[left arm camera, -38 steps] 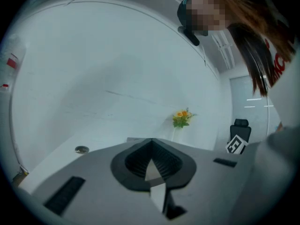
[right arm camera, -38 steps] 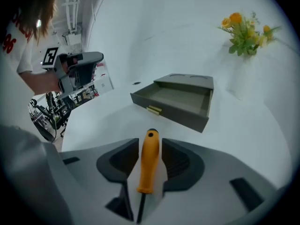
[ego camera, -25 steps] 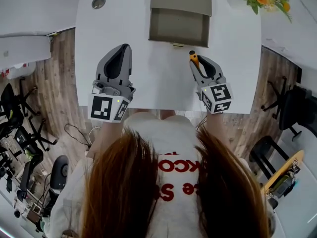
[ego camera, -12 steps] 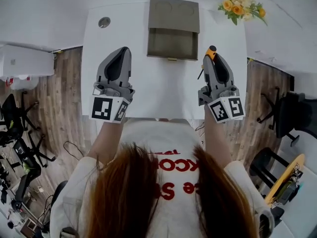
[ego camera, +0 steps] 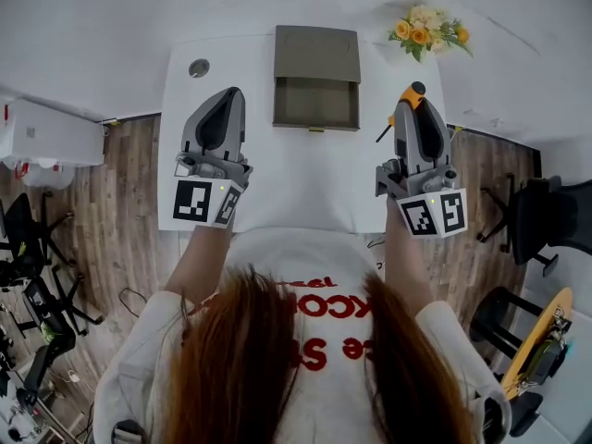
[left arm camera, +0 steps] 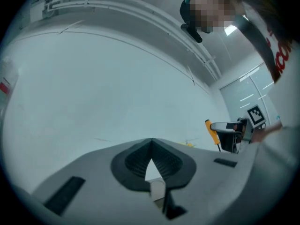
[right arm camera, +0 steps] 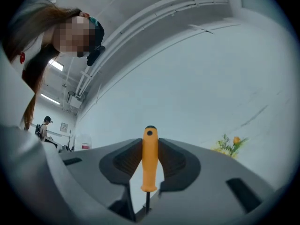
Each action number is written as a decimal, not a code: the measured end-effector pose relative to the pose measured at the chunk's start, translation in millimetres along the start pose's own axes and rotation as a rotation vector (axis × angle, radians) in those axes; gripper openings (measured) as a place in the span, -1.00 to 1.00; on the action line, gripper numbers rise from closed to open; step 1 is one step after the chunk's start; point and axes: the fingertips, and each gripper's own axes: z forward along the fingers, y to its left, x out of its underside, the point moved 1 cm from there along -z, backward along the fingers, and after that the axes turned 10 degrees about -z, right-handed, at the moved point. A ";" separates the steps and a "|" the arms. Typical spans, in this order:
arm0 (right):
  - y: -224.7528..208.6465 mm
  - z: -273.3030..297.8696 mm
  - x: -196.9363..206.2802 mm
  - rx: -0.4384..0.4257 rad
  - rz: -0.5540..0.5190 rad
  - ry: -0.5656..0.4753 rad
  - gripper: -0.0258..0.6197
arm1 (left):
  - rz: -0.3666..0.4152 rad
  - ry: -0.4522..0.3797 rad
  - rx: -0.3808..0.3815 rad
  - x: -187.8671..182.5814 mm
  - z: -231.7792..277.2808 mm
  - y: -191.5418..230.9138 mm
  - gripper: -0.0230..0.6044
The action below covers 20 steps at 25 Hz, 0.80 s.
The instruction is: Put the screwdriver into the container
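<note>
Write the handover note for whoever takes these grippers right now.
Left gripper: shut, nothing in it, over the left side of the table.
Right gripper: shut on the screwdriver, gripping its orange handle, shaft sticking out behind the jaws.
Container: at the far middle of the table, drawer pulled open toward the person and apparently empty.
Done: screwdriver is picked up and sits to the right of the container, near the table's right edge.
Left: bring the right gripper over the open drawer, lower the screwdriver in, open the jaws.
</note>
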 end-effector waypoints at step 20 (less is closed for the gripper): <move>10.7 49.5 58.9 -0.089 0.013 0.149 -0.59 | -0.029 0.061 -0.074 27.7 6.1 43.5 -0.91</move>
